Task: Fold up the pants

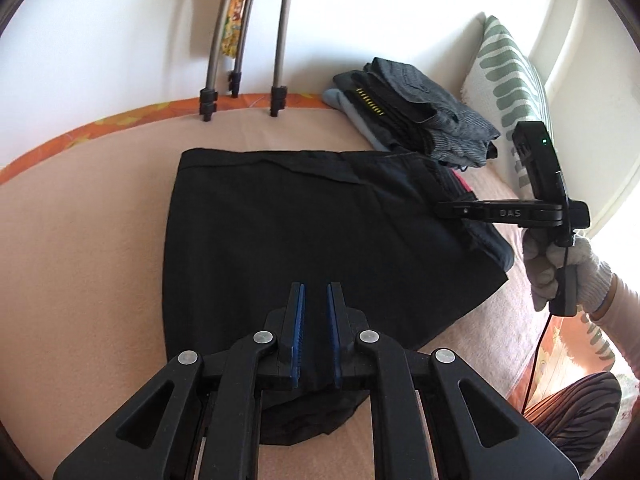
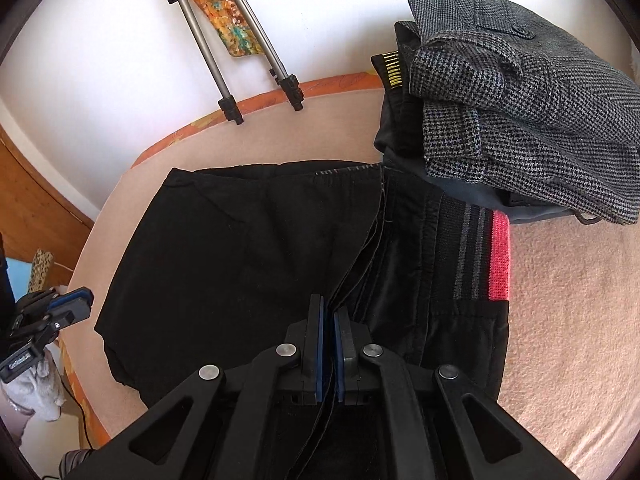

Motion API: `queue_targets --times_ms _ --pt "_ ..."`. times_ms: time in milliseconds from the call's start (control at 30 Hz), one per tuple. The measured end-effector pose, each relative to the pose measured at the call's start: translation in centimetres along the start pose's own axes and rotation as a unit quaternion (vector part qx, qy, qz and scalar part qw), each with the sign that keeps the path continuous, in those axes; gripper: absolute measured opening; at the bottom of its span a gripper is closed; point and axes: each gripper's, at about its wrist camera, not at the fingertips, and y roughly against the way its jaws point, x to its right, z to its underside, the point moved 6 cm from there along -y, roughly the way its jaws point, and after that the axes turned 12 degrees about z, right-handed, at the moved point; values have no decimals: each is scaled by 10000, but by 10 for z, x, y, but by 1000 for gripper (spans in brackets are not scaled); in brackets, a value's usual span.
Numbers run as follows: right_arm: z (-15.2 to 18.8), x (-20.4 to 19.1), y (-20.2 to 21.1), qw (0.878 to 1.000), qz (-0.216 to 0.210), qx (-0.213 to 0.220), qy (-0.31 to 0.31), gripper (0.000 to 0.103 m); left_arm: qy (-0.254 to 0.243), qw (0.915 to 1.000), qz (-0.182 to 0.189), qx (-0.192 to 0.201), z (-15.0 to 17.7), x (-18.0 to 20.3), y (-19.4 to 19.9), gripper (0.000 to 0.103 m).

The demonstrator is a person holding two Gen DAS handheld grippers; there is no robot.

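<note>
Black pants (image 1: 288, 224) lie folded flat on the beige bed cover; they also show in the right wrist view (image 2: 240, 256), with a red and grey striped waistband (image 2: 499, 256) at their right. My left gripper (image 1: 316, 288) hovers over the near part of the pants, its blue pads a little apart with nothing between them. My right gripper (image 2: 328, 312) is shut on a layered black edge of the pants. In the left wrist view the right gripper (image 1: 444, 208) reaches onto the pants' right side.
A stack of folded clothes (image 2: 520, 112) topped by grey houndstooth trousers sits at the back right, also seen from the left wrist (image 1: 420, 116). Tripod legs (image 1: 240, 48) stand at the bed's far edge. A green-patterned pillow (image 1: 508, 76) leans on the right.
</note>
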Motion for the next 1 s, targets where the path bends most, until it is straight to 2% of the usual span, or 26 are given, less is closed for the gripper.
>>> queue_targets --times_ms 33,100,200,267,333,400,467,600,667,733,833,900,1000 --pt "0 1 -1 9999 -107 -91 -50 30 56 9999 -49 -88 4 -8 -4 10" --pt "-2 4 -4 9985 -419 -192 -285 49 68 9996 -92 -274 12 -17 -16 10" --pt "-11 14 -6 9959 -562 -124 -697 48 38 9990 -112 -420 23 -19 -27 10" --pt "-16 19 -11 9936 -618 -153 -931 43 31 9991 -104 -407 26 -18 -30 10" --pt "-20 19 -14 9939 -519 -189 -958 17 29 9994 -109 -326 28 -16 -24 10" --pt "-20 14 -13 9962 -342 -152 -792 5 105 9997 -110 -206 27 -17 -15 14" --pt "-19 8 -7 9985 -134 -38 -526 2 195 9996 -196 -28 25 -22 -3 37" --pt "-19 3 -3 9982 575 162 -99 2 449 9960 -709 317 25 -45 21 52" --pt "-18 -1 -5 9972 734 151 85 11 784 9934 -756 346 29 -60 26 54" --pt "-19 -3 -4 9968 785 121 96 39 1186 9908 -584 297 35 -73 24 54" --pt "-25 -11 11 9946 957 379 128 41 1366 9885 -574 295 41 -83 22 54" --pt "-30 -25 23 9945 889 506 227 42 1515 9870 -442 316 43 -86 18 54" --pt "-39 -58 35 9946 691 584 511 55 1571 9863 -319 396 43 -85 14 54"
